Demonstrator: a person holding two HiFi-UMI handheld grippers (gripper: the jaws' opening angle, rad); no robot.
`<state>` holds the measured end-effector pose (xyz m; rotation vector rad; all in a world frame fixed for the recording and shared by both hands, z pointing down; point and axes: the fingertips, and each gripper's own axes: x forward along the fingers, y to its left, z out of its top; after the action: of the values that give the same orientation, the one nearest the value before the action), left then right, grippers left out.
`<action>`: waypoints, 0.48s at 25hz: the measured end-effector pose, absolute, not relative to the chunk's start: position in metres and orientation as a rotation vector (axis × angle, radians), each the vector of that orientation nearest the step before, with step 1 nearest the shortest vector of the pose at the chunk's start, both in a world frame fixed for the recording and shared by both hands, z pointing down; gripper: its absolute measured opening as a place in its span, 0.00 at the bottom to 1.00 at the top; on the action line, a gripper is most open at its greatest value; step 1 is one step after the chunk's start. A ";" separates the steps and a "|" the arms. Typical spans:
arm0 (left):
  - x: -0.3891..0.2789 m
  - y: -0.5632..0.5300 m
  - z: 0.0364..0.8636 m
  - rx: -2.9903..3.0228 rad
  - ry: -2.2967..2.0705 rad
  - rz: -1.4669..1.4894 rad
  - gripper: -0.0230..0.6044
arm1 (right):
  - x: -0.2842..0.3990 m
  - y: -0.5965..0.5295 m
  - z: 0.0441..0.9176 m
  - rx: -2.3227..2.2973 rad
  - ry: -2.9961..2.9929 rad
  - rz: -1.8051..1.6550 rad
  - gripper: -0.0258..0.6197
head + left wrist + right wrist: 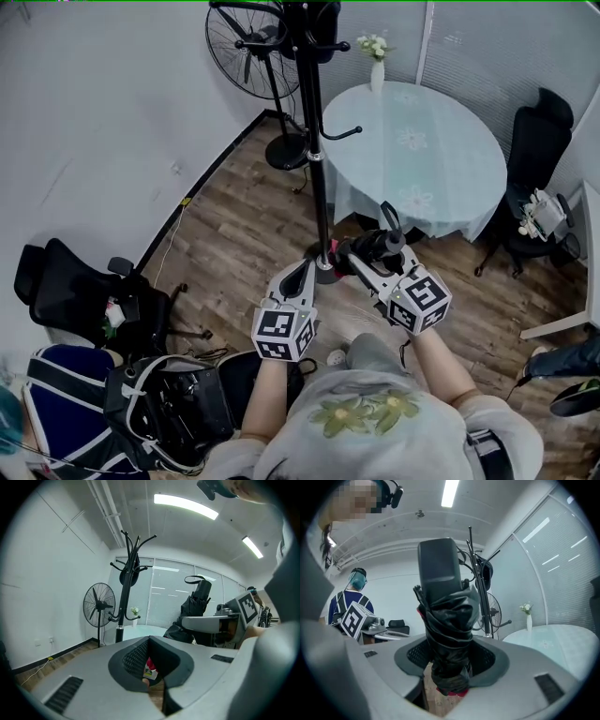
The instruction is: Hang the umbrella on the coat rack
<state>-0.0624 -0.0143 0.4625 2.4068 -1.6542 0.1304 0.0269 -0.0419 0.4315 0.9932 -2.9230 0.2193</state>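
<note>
A wood-plank floor (234, 225) fills the middle of the head view, bounded by plain white walls at the left and pale slatted blinds along the top right. A round table (450, 178) under a smooth, pale floral cloth sits at the upper right, with a slim white vase (376, 66) of small flowers at its far edge. A black wire-caged pedestal fan (248, 47) stands at the top, left of centre. Black office chairs (66, 291) occupy the left edge and the far right. The coat rack (319, 187), a thin black metal pole with curved hooks, runs from the top centre down to mid-frame. The umbrella (370, 247) is a folded compact one of crumpled, glossy black fabric with a blocky handle and a strap loop. It lies at the centre of the head view, just right of the pole's lower part and not on any hook. The right gripper (367, 251) reaches forward about level, its grey jaws spread partway and clamped around the bundled fabric. The left gripper (307, 265) is extended beside it at lower centre, tilted slightly down, its dark meshed pads (136, 658) meeting at the tips with nothing between them.
</note>
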 end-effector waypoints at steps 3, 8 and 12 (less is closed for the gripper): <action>-0.064 -0.010 0.463 2.413 -1.637 0.132 0.04 | 0.020 -0.041 0.424 0.999 -2.924 0.201 0.39; -0.063 -0.018 0.469 2.413 -1.616 0.138 0.04 | 0.015 -0.054 0.415 0.997 -2.938 0.164 0.39; -0.067 -0.030 0.471 2.402 -1.621 0.135 0.04 | 0.010 -0.070 0.402 1.001 -2.946 0.112 0.39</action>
<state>-0.0671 -0.0299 0.4709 2.4019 -1.6213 0.1349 0.0103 -0.0696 0.4023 1.0014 -2.9457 0.1117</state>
